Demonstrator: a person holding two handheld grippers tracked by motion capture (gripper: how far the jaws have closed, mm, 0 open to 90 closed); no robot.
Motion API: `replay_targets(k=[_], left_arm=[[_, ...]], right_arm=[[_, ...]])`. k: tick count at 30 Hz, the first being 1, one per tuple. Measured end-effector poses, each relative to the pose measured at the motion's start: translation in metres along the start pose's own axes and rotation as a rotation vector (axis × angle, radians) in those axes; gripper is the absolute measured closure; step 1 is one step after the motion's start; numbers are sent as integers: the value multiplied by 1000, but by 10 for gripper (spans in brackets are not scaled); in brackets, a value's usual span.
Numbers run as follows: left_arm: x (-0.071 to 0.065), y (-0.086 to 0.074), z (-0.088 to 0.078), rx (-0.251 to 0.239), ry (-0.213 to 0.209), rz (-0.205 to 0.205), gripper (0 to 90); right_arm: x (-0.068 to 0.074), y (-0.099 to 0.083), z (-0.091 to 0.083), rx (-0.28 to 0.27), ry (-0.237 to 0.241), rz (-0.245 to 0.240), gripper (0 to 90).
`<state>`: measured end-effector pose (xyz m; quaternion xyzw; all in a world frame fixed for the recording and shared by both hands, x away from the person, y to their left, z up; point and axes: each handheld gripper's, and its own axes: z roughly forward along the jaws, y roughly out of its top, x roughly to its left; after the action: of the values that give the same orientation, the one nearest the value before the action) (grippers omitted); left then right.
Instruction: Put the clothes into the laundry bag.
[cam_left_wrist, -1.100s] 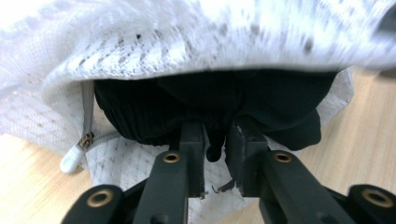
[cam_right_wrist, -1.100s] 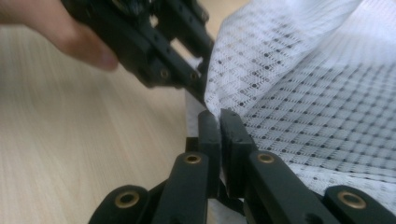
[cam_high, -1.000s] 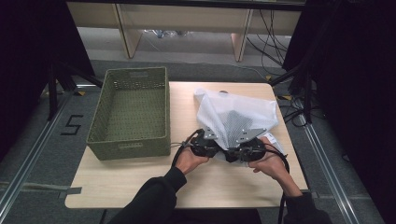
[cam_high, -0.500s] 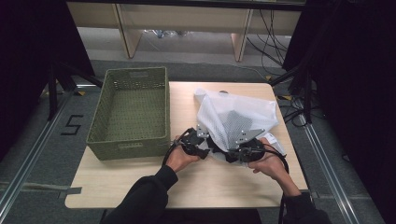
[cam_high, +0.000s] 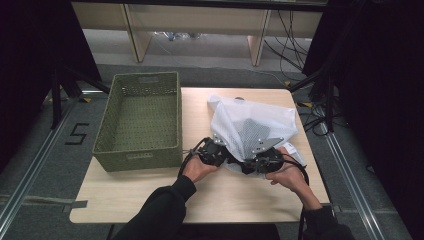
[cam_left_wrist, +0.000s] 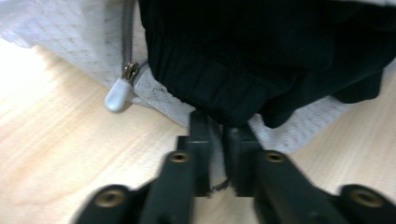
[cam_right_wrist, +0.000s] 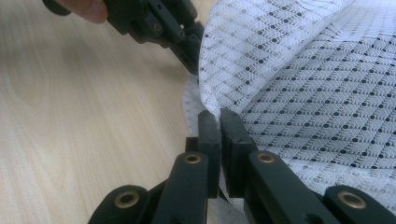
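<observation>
The left hand-held gripper (cam_left_wrist: 215, 140) is clenching on the near edge of the white mesh laundry bag (cam_high: 252, 127), its jaws having just been closing, with a thin fold of the mesh caught between them. Right above those jaws in the left gripper view, a black garment (cam_left_wrist: 261, 56) is bulging out of the bag's open side, and the bag's zipper pull (cam_left_wrist: 117, 93) is lying on the wood just to the left (a pale plastic tab on a metal slider). The right hand-held gripper (cam_right_wrist: 219, 126) is likewise pinching the bag's edge, jaws pressed together on the white mesh, and the right gripper view is also showing the left hand-held gripper farther off, meeting the same edge. In the high view both hand-held grippers are sitting near each other at the bag's near side, left (cam_high: 214, 151) and right (cam_high: 260, 162), each held in a hand reaching in from the bottom. The bag is lying on the right half of the table (cam_high: 125, 200), dark contents showing through its mesh. A green woven basket (cam_high: 140, 120) is standing on the table's left side, just beside the bag but apart from it.
</observation>
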<state>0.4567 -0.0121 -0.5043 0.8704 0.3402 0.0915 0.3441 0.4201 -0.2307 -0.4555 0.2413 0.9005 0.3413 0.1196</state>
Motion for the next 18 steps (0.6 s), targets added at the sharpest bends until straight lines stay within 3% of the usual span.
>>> replay_targets(k=[2,4,7,8,9,15,16,18], left_arm=[[-3,-3,-2,-3,-12,0,878],[-7,-6,-4,-3,-21,14,879],[-11,-10,-8,-1,-26,38,879],[-11,-11,-10,20,-29,40,880],[-12,-13,-11,6,-33,34,881],[-12,-25,-21,9,-41,28,885],[-12,-26,-23,21,-58,35,885],[-11,-28,-26,29,-44,50,885]], right_arm=[[1,2,1,-10,2,-25,889],[2,4,2,-8,8,-1,888],[3,6,9,12,22,2,888],[3,6,14,8,19,4,888],[3,6,18,20,16,0,888],[-6,9,33,21,-83,2,891],[-8,10,34,21,-104,9,891],[-13,13,38,10,-132,21,892]])
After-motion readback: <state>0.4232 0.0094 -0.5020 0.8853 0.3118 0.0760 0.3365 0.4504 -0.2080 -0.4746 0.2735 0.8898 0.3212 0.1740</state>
